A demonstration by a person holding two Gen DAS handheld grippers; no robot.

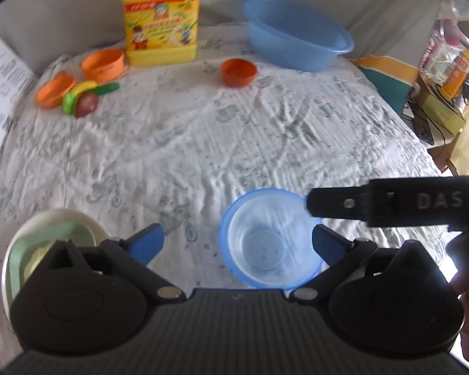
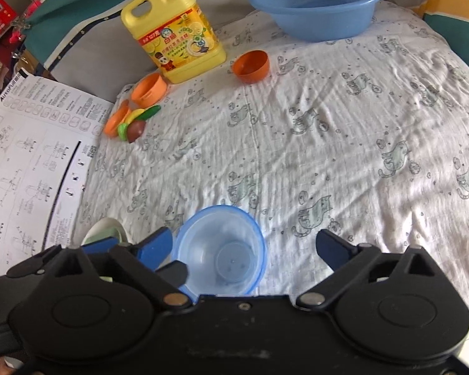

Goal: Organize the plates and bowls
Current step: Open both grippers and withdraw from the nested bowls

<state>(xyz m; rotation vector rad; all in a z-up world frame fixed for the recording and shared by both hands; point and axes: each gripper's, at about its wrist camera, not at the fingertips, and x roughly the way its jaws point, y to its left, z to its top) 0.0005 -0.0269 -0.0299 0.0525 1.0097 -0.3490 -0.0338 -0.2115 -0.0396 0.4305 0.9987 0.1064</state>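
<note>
A clear blue bowl (image 1: pixel 270 239) stands upright on the white cloth, between my open left gripper's (image 1: pixel 237 243) blue fingertips, close to the right one. It also shows in the right wrist view (image 2: pixel 222 250), between my open right gripper's (image 2: pixel 245 247) fingertips, near the left one. A white plate with a green dish (image 1: pixel 56 237) on it lies at the near left, partly hidden by the left gripper; its edge shows in the right wrist view (image 2: pixel 104 229). Three orange bowls (image 1: pixel 238 72) (image 1: pixel 103 64) (image 1: pixel 54 91) sit further back.
A yellow detergent jug (image 1: pixel 162 18) and a large blue basin (image 1: pixel 297 39) stand at the back. Toy vegetables (image 1: pixel 84 98) lie by the left orange bowls. A printed sheet (image 2: pixel 31 156) lies off the cloth's left side. The right gripper's body (image 1: pixel 390 203) reaches in from the right.
</note>
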